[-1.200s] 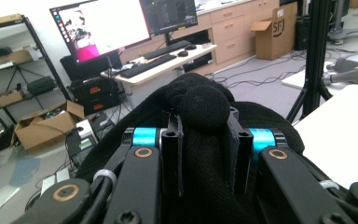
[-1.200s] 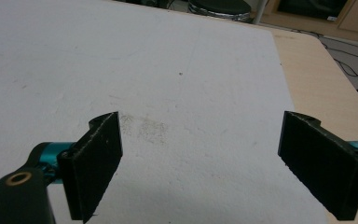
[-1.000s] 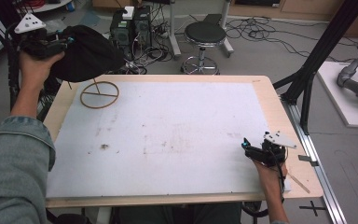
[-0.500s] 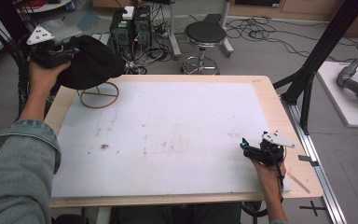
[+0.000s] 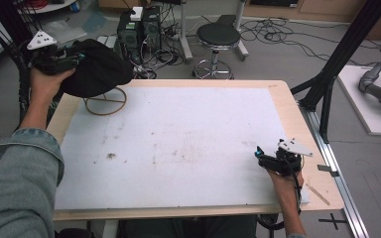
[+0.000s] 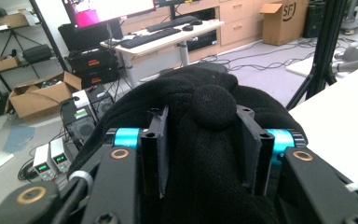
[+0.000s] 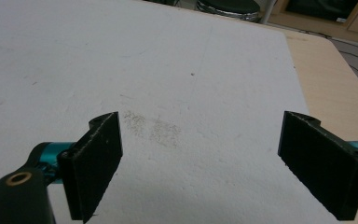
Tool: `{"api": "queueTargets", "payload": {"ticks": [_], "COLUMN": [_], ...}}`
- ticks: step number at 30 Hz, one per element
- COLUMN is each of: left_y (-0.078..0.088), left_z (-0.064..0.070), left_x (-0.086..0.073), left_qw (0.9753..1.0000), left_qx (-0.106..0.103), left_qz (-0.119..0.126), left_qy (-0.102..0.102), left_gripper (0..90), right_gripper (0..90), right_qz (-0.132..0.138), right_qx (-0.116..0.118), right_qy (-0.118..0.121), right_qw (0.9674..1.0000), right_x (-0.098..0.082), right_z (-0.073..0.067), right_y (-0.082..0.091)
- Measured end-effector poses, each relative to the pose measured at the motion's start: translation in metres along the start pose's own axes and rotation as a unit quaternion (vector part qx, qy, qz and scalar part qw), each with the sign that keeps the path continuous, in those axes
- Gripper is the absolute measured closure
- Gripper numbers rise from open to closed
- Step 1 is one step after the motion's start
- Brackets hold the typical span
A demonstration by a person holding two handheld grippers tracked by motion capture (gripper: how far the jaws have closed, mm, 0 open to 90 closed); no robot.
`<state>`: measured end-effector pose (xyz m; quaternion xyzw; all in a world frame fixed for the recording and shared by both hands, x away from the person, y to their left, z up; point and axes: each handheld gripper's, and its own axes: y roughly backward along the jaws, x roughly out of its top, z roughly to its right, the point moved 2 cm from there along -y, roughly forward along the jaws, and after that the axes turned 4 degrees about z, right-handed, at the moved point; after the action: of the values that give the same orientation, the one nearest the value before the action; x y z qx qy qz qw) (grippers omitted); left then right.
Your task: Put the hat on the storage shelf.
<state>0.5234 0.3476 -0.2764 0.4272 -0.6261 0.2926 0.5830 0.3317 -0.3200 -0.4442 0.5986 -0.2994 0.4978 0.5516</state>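
A black knitted hat [image 5: 96, 67] is hanging in the air above the far left corner of the table [image 5: 287, 106]; my left gripper [image 6: 200, 140] is pinching a thick fold of its fabric between both jaws, and in the left gripper view the dark wool is bulging up between them, with a rounded lump on top. My left hand [image 5: 47, 82] is lifting the gripper off the table's edge; a sleeve [image 5: 17, 183] of grey-green cloth is covering my forearm. Just below the hat, a wire ring stand [image 5: 105, 101] is sitting on the table's far left corner, partly on the white mat [image 5: 178, 144]. The mat is covering most of the wooden top and is showing faint smudges. My right gripper [image 7: 200, 158] is resting low near the table's near right corner, its jaws spread wide over bare mat with nothing between them. Beyond the table, a round black stool [image 5: 218, 37] is standing on the floor beside computer boxes [image 5: 139, 25] and loose cables.
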Motion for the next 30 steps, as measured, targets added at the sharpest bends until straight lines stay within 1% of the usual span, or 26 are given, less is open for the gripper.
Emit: {"api": "queueTargets", "payload": {"ticks": [1, 2, 4, 6, 10, 11, 14, 17, 24, 30], "left_y": [0.001, 0.001, 0.003, 0.005, 0.009, 0.01, 0.014, 0.018, 0.033, 0.048], "left_z": [0.0, 0.0, -0.001, -0.001, 0.0, 0.0, 0.0, 0.001, 0.009, 0.02], "left_x": [0.0, 0.0, 0.0, 0.0, 0.001, 0.002, 0.003, 0.004, 0.009, 0.011], "left_qw": [1.0, 1.0, 0.9999, 1.0, 0.9999, 0.9999, 0.9999, 0.9998, 0.9995, 0.999], "left_qx": [0.001, 0.0, 0.002, 0.001, 0.0, 0.0, -0.002, -0.003, -0.011, -0.018], "left_qz": [0.0, -0.002, -0.004, -0.002, 0.002, 0.002, 0.009, 0.014, 0.029, 0.04], "left_qy": [0.003, 0.005, 0.01, 0.009, 0.015, 0.013, 0.013, 0.012, 0.011, 0.013], "left_gripper": [58.8, 56.0, 54.8, 51.0, 47.7, 47.3, 46.5, 43.7, 40.8, 39.3], "right_gripper": [13.4, 13.4, 13.4, 13.4, 13.4, 13.4, 13.4, 13.4, 13.4, 13.4], "right_qz": [0.0, 0.002, -0.001, 0.0, 0.002, 0.0, 0.001, 0.001, 0.004, 0.008], "right_qx": [0.0, 0.001, 0.002, 0.003, 0.005, 0.007, 0.008, 0.011, 0.014, 0.019], "right_qy": [0.0, 0.002, 0.001, 0.004, 0.005, 0.002, 0.005, 0.005, 0.004, -0.009], "right_qw": [1.0, 1.0, 1.0, 1.0, 1.0, 1.0, 1.0, 0.9999, 0.9999, 0.9997], "right_x": [0.0, 0.0, 0.0, 0.001, 0.002, 0.003, 0.003, 0.004, 0.007, 0.009], "right_z": [0.0, 0.0, -0.001, -0.002, -0.003, -0.004, -0.004, -0.006, -0.008, -0.008], "right_y": [0.0, -0.001, -0.001, -0.002, -0.004, -0.005, -0.006, -0.009, -0.013, -0.018]}}
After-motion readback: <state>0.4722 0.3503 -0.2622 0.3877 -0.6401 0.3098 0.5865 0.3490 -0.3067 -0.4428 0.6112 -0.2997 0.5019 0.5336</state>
